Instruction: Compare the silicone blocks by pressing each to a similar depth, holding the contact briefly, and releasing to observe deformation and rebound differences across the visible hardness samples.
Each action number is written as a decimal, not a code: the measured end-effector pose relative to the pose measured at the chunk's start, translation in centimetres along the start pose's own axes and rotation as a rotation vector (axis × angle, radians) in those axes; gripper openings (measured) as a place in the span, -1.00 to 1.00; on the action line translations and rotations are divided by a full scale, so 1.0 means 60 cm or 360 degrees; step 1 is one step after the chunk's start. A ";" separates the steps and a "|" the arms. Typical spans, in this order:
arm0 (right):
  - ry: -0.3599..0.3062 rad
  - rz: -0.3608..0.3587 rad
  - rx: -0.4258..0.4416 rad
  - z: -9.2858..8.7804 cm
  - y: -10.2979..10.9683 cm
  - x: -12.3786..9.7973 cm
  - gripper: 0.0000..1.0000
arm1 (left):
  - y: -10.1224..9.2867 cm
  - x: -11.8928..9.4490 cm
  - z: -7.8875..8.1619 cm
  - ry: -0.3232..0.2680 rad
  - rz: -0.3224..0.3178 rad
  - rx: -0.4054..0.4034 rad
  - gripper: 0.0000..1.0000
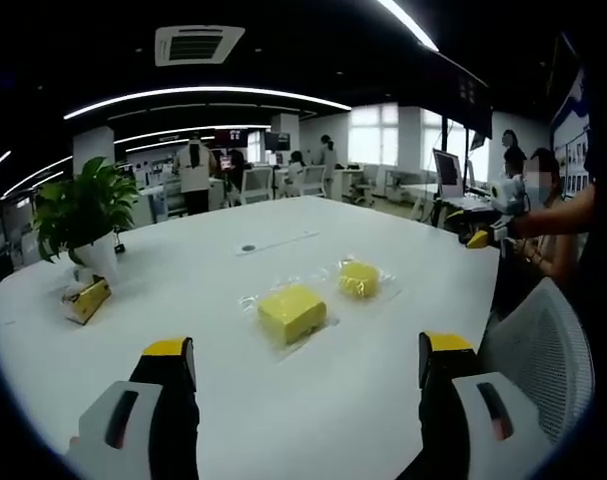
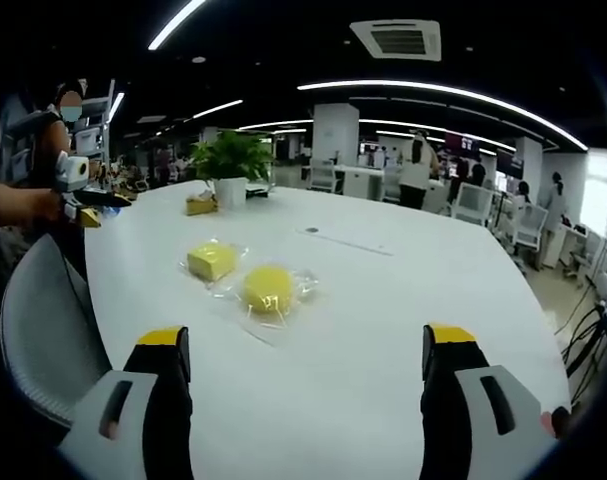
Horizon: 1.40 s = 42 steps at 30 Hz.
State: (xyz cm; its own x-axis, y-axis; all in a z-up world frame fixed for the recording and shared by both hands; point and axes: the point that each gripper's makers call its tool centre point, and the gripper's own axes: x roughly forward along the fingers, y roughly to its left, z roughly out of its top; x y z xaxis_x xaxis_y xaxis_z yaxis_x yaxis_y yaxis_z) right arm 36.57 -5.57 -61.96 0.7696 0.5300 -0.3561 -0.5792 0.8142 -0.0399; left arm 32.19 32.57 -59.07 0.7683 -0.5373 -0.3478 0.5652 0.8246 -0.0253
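On the white table (image 1: 183, 300), the square yellow block (image 1: 291, 310) and the round yellow block (image 1: 358, 279) are seen side by side in clear wrappers, not yet pressed, while the left gripper (image 1: 308, 352) and the right gripper (image 2: 308, 342) are held back with jaws wide, so one must next be brought down onto a block.

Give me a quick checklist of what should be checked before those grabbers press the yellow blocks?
1. Left gripper open, nothing held: ok.
2. Right gripper open, nothing held: ok.
3. Square block and round block both lying on the white table: ok.
4. Blocks apart from each other: ok.
5. Either gripper touching a block: not yet.
6. Clear wrappers under the blocks lying flat: cannot tell.
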 end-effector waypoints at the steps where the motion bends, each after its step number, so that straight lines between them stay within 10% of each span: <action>1: -0.0005 0.0003 -0.0002 0.001 0.001 -0.001 0.83 | 0.001 -0.001 0.000 0.0000 0.0005 0.0002 0.86; 24: 0.0038 0.0118 -0.0052 -0.001 0.033 0.021 0.83 | 0.005 0.002 -0.028 0.0038 0.0006 -0.0076 0.87; 38: 0.0093 0.0147 -0.0021 -0.023 0.037 0.019 0.78 | 0.063 0.099 -0.009 0.0108 -0.0022 -0.0394 0.68; 42: 0.0094 0.0173 0.0003 -0.025 0.041 0.017 0.76 | 0.075 0.131 -0.022 0.0196 -0.0075 -0.0651 0.63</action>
State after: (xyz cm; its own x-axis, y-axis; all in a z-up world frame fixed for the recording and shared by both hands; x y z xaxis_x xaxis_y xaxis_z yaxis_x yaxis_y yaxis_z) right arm 35.55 -3.35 -63.81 0.6851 0.6003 -0.4126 -0.6577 0.7533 0.0039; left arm 40.37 32.33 -63.14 0.6889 -0.5711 -0.4463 0.4140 0.8155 -0.4045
